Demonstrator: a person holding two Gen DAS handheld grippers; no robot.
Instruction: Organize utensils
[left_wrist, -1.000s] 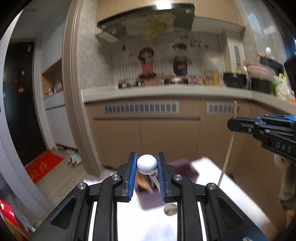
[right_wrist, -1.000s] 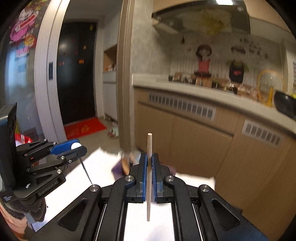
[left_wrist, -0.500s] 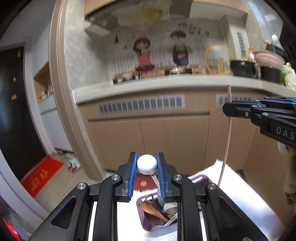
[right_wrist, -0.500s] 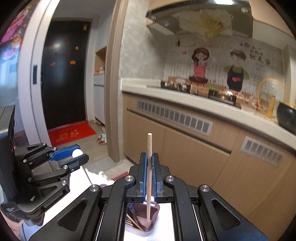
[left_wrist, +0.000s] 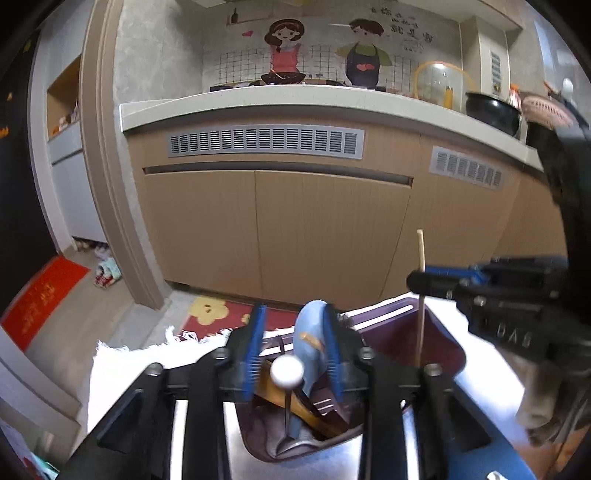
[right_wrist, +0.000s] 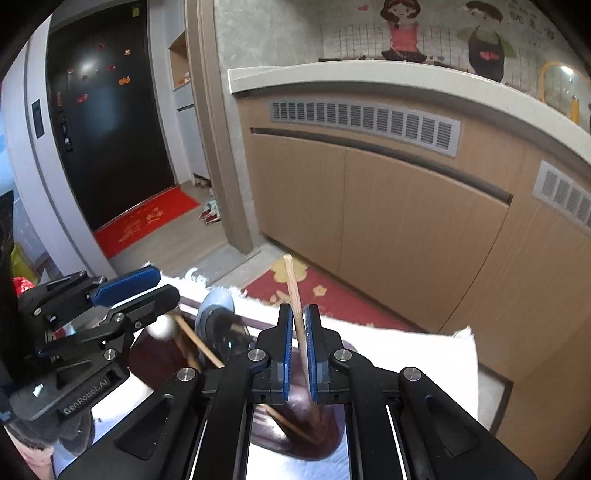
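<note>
Left wrist view: the left gripper (left_wrist: 293, 347) hangs over the dark purple plastic utensil caddy (left_wrist: 448, 354), which sits on a white fringed cloth (left_wrist: 122, 365). Its jaws are opening, and the white ball-topped metal utensil (left_wrist: 287, 372) stands free between the blue pads, touching neither, its stem down inside the caddy. A pale blue spoon (left_wrist: 310, 336) and brown wooden utensils already stand in the same compartment. To the right, the right gripper (left_wrist: 419, 282) holds a thin wooden chopstick (left_wrist: 420, 258) upright with its lower end in the caddy's right compartment.

The step in hand looks like the drop-off: both utensils are lowered into the caddy. Next, the left should lift clear without snagging the ball, and the right jaws need to part.

Right wrist view: it alone shows the right gripper (right_wrist: 298, 345) pinching the chopstick (right_wrist: 293, 288), which leans slightly, its tip near the caddy's floor (right_wrist: 325, 439). It also shows the left gripper (right_wrist: 147, 286) from the side above the white ball (right_wrist: 162, 328).
</note>
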